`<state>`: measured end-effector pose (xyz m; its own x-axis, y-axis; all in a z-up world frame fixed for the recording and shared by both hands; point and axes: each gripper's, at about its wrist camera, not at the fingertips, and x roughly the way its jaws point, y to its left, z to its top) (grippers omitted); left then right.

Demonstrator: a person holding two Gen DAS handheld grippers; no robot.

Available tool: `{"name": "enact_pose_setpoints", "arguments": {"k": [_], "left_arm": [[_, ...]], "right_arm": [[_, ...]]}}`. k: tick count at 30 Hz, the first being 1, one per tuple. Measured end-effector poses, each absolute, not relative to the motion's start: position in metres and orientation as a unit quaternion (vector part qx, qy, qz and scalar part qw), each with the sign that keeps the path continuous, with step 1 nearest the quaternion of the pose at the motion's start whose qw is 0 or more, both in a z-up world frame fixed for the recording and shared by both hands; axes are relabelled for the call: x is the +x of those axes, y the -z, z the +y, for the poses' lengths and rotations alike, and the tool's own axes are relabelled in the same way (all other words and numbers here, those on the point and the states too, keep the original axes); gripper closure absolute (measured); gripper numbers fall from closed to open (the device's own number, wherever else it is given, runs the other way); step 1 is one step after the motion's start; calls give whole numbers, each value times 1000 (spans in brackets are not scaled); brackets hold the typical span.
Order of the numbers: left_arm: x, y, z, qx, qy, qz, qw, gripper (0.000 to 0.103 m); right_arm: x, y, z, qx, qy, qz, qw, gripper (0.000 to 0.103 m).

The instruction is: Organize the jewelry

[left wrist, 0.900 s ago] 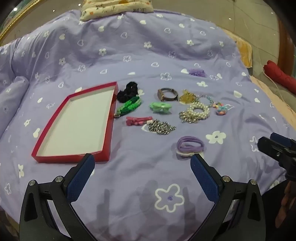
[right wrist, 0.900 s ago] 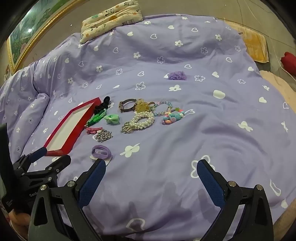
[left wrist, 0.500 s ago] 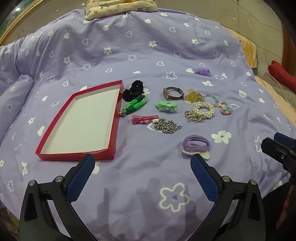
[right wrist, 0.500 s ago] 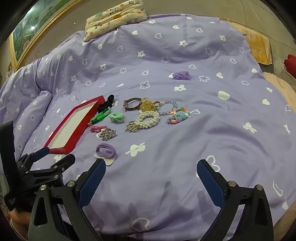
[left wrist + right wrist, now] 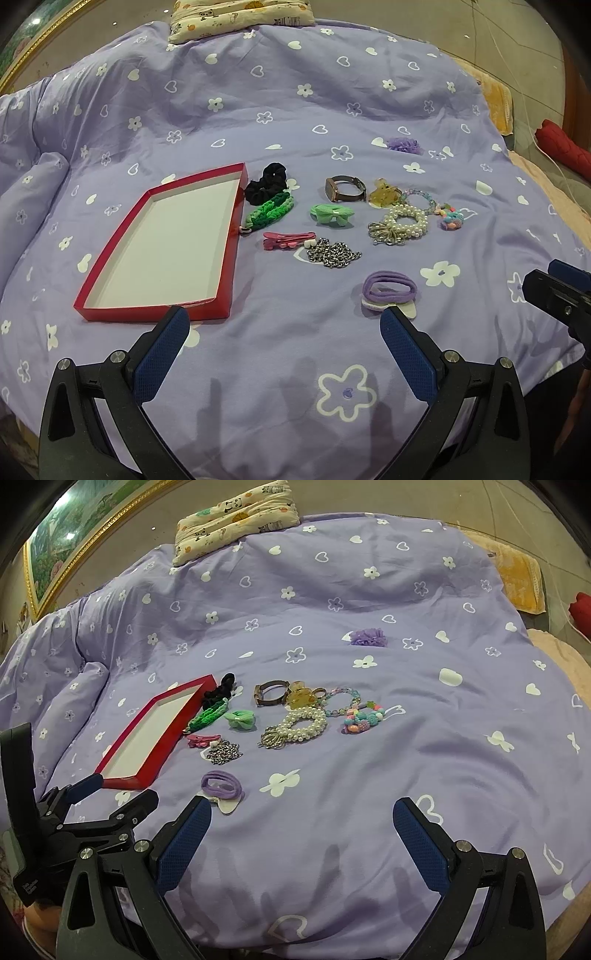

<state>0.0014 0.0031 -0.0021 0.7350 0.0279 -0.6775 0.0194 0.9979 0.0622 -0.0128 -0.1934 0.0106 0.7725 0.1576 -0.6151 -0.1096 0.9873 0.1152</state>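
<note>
Jewelry (image 5: 399,221) is lying mid-frame on the purple quilt (image 5: 295,110), right of the red tray (image 5: 229,258). Left gripper (image 5: 284,347) & right gripper (image 5: 301,830) are both gaping wide, holding nothing. Only the right wrist view is showing the gold-framed painting (image 5: 74,546) upper left.

One red tray (image 5: 229,254), one watch (image 5: 343,189), one pearl bracelet (image 5: 404,221), one steel chain (image 5: 332,254). Hair pieces: one black scrunchie (image 5: 266,183), one green bow (image 5: 331,214), one pink clip (image 5: 286,239). Two grippers.
</note>
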Motion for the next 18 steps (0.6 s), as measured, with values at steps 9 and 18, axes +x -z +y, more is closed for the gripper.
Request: {"name": "enact_pose_setpoints", "arguments": {"k": [9,18], "left_arm": [[1,4,2,32,2,364,931,0],[0,3,1,31,1,363,931,0]], "right_arm": [[-13,-11,-193,40,-76,327,941,3],[-15,-12,-191,41,-80,324,942,3]]}}
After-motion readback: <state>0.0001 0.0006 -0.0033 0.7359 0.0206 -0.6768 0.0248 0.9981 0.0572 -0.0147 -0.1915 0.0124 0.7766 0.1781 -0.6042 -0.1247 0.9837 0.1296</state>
